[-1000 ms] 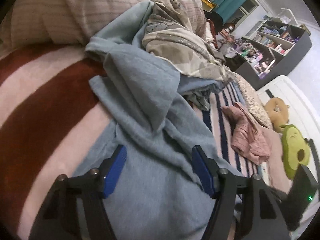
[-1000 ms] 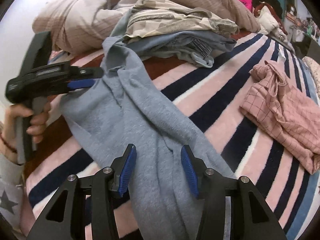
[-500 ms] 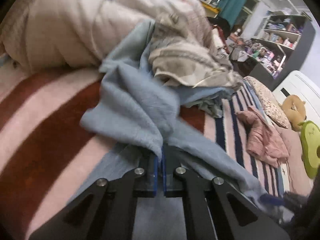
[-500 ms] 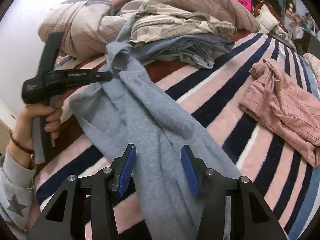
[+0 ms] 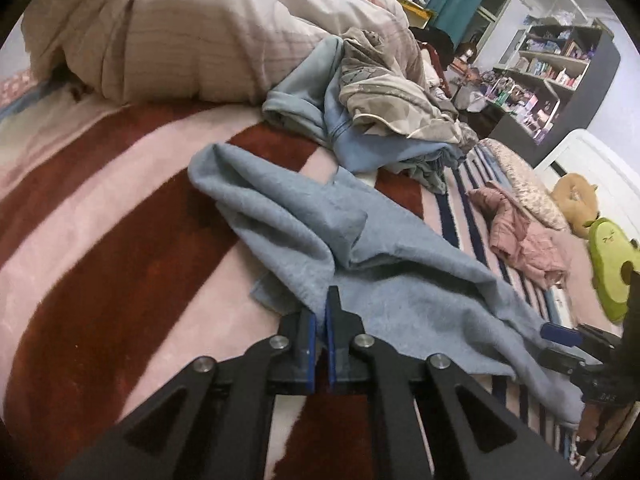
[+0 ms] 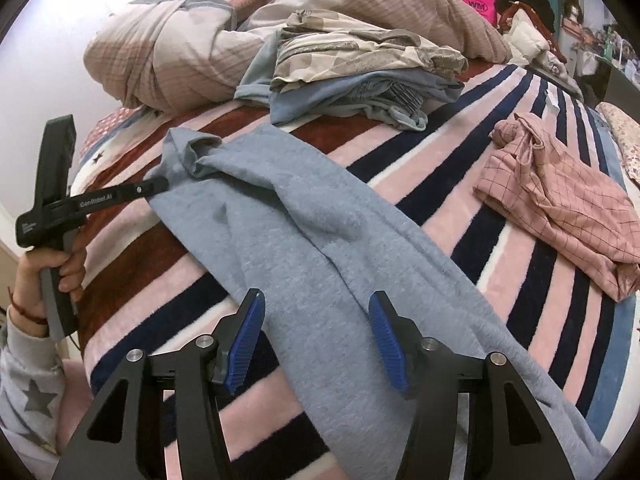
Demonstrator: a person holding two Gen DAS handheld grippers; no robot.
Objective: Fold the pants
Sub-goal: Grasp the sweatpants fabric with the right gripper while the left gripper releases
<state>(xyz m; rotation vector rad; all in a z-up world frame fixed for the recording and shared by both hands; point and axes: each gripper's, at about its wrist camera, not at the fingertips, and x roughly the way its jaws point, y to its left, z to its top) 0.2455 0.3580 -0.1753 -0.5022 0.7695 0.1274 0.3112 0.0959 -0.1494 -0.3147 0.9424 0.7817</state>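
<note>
left wrist view: the left gripper (image 5: 320, 320) is clenched on an edge of the blue-grey pants (image 5: 360, 248), which lie rumpled across the striped blanket (image 5: 100, 240), just short of the clothes pile (image 5: 384, 120). right wrist view: the right gripper (image 6: 316, 340) hovers released, its pads either side of a pants leg but not biting, while the pants run slantwise from the left gripper's pinch near the waist down toward the camera. this looks like the straightening step before any fold, so the next move calls for the right one to close on the leg and both to pull the cloth flat.
</note>
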